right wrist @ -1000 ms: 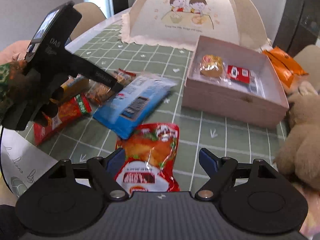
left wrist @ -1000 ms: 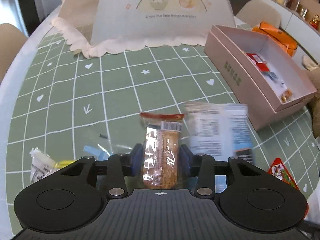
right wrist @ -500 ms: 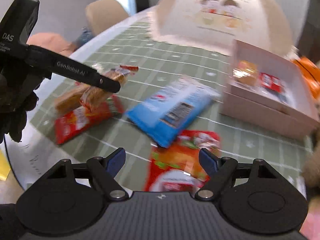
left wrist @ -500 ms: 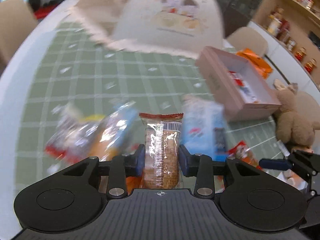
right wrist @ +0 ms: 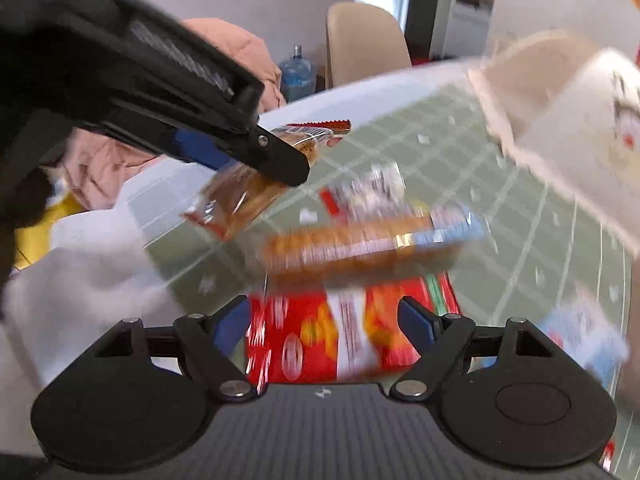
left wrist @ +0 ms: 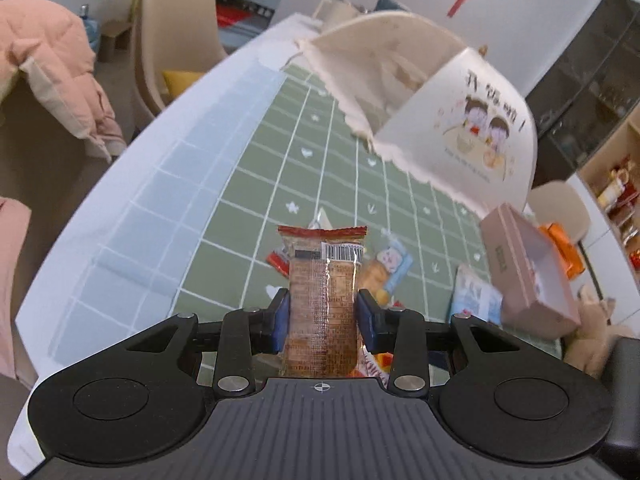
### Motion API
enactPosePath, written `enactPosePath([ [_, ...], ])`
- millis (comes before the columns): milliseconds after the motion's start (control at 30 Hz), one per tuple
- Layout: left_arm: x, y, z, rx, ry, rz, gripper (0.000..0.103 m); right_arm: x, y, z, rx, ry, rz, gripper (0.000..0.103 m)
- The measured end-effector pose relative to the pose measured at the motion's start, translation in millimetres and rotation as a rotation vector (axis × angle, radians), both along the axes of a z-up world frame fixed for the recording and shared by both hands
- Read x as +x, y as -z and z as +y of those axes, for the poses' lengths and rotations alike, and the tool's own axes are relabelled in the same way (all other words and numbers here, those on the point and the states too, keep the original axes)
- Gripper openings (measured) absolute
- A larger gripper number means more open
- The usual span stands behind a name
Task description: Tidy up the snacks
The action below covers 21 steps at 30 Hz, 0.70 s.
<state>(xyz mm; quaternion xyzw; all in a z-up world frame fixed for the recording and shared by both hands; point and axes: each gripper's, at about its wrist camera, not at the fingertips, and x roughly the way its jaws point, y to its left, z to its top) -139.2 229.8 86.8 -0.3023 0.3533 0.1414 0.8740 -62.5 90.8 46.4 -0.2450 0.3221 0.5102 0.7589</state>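
Now your left gripper point(left wrist: 322, 317) is clamped on the brown snack packet point(left wrist: 322, 300), lifted above the table point(left wrist: 168, 184); your right gripper point(right wrist: 324, 320) hangs spread, empty, above the red packet point(right wrist: 344, 340).

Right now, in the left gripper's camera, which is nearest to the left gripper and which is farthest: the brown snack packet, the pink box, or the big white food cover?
1. Brown snack packet: clamped in the left gripper.
2. Pink box: on the right.
3. White food cover: far back on the table.
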Motion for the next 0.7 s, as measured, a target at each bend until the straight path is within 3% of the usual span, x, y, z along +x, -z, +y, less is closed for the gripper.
enactPosePath([
  [100,-8,-4,-4,-0.008,0.005,-0.008,0.04,10,10,12,-0.038,-0.023,0.049,0.066],
  [200,-14,2,-10,-0.038,0.027,0.007,0.04,14,9,-3,-0.045,-0.039,0.053,0.061],
  [267,-13,9,-19,-0.06,0.068,0.03,0.04,12,10,-22,-0.065,-0.036,0.028,0.061],
  [467,6,37,-53,-0.071,0.176,0.089,0.04,21,17,-89,-0.085,0.08,0.092,0.061],
  [567,17,44,-54,-0.049,0.153,0.082,0.04,26,16,-109,-0.091,0.144,0.116,0.063],
  [700,27,49,-46,-0.019,0.074,0.087,0.041,29,19,-125,-0.071,0.205,0.168,0.076],
])
